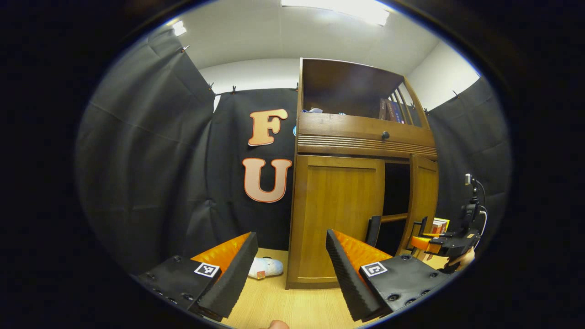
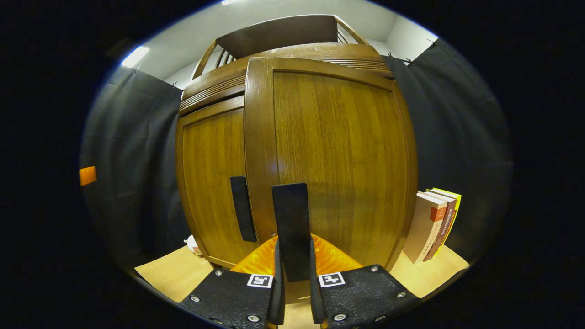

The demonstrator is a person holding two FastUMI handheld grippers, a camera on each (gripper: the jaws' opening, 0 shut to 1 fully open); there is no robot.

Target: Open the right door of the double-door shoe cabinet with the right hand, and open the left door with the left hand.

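The wooden shoe cabinet (image 1: 361,137) stands ahead on a light wood floor. Its left door (image 1: 336,214) is closed, with a dark flat handle (image 1: 374,230) at its inner edge. The right door (image 1: 422,201) is swung partly outward, leaving a dark gap. My left gripper (image 1: 288,274) is open, low and well short of the left door, holding nothing. In the right gripper view the right door (image 2: 329,160) faces me close up. My right gripper (image 2: 295,274) is shut on its flat dark handle (image 2: 292,228). The left door (image 2: 212,183) and its handle (image 2: 242,214) lie just to the left.
Several books (image 2: 434,224) stand upright on the floor against the cabinet's right side. A white soft object (image 1: 265,267) lies on the floor by the cabinet's left corner. Above the doors are a drawer with a knob (image 1: 385,135) and an open shelf. Black cloth walls surround the booth.
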